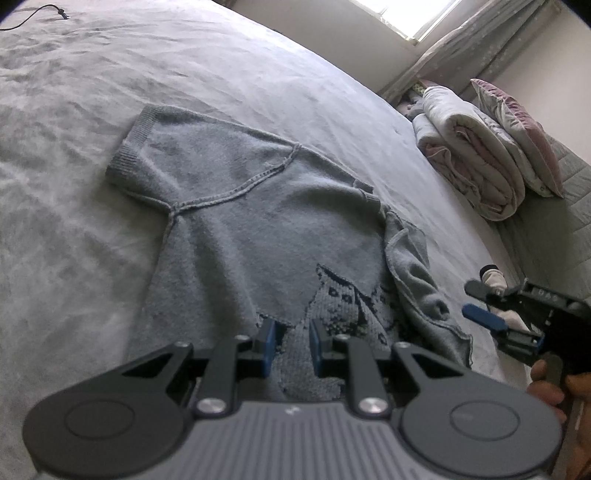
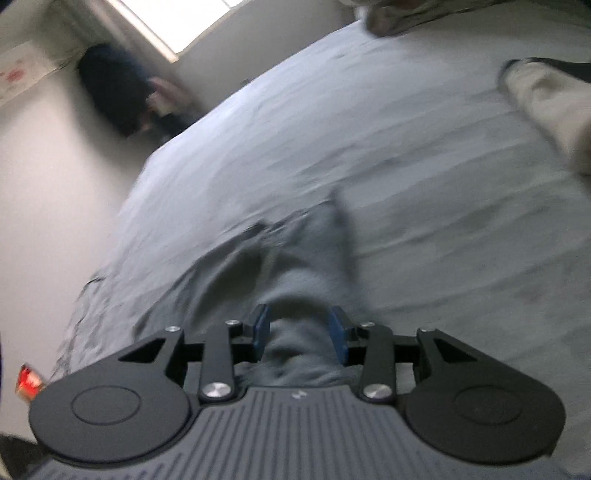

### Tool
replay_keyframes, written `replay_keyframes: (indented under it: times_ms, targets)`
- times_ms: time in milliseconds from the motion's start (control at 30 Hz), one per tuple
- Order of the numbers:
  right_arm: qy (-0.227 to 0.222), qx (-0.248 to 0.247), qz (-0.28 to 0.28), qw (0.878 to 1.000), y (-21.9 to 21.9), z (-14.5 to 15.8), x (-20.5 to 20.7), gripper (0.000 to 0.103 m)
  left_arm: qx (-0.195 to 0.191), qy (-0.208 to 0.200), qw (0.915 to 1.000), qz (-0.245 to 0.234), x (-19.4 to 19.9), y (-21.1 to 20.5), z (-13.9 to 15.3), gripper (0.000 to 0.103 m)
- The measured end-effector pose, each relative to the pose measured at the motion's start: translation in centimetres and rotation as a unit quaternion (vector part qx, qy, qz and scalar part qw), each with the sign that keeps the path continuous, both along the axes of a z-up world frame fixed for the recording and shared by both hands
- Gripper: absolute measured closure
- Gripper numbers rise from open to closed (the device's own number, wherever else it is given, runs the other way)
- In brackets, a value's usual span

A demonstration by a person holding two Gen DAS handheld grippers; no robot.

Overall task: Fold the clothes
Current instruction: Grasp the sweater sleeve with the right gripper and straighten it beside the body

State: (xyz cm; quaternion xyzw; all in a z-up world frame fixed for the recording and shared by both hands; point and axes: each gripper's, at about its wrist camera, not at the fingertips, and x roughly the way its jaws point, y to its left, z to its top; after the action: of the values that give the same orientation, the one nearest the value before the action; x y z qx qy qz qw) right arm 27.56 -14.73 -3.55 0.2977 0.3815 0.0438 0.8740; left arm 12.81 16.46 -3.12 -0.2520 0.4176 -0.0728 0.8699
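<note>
**Fold barely started: sweater mostly flat, one side bunched**

Blue-grey sweater (image 1: 258, 221) lay across the middle of the left wrist frame on the grey bed sheet (image 1: 92, 92). One sleeve (image 1: 147, 147) was spread out toward upper left; the other side (image 1: 413, 280) was crumpled in folds at right of centre. No clean fold visible, so I judged nearly everything was left: sleeves in, body doubled.

My left gripper (image 1: 291, 341) hovered at the patterned lower part, fingers spread with cloth showing in the gap, not pinching. My right gripper (image 2: 301, 332) had fingers apart with sweater fabric (image 2: 303, 266) running between them; view was blurred, so contact unclear. Rolled bedding (image 1: 476, 162) sat at upper right, a cable (image 1: 40, 13) at top left.
</note>
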Motion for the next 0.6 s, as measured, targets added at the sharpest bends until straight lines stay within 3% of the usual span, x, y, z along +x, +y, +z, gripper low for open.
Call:
replay_keyframes:
  times_ms: [267,333,367,433,600]
  targets:
    - [0.047,0.042,-0.044,0.997,-1.7,-3.9,-0.2,0.063,0.000,0.004,1.0000,0.001,0.3,0.1,-0.2,0.084]
    - [0.047,0.050,-0.042,0.997,-1.6,-4.1,-0.3,0.070,0.000,0.005,1.0000,0.001,0.3,0.1,-0.2,0.084]
    - [0.046,0.053,-0.040,0.997,-1.6,-4.1,-0.3,0.081,0.000,0.005,1.0000,0.001,0.3,0.0,-0.3,0.084]
    - [0.042,0.049,-0.039,0.997,-1.5,-3.9,-0.4,0.092,0.000,0.005,1.0000,0.001,0.3,0.1,-0.3,0.084]
    - [0.025,-0.022,-0.054,0.998,-1.7,-1.8,-0.2,0.096,0.000,0.005,1.0000,0.001,0.4,0.2,-0.3,0.084]
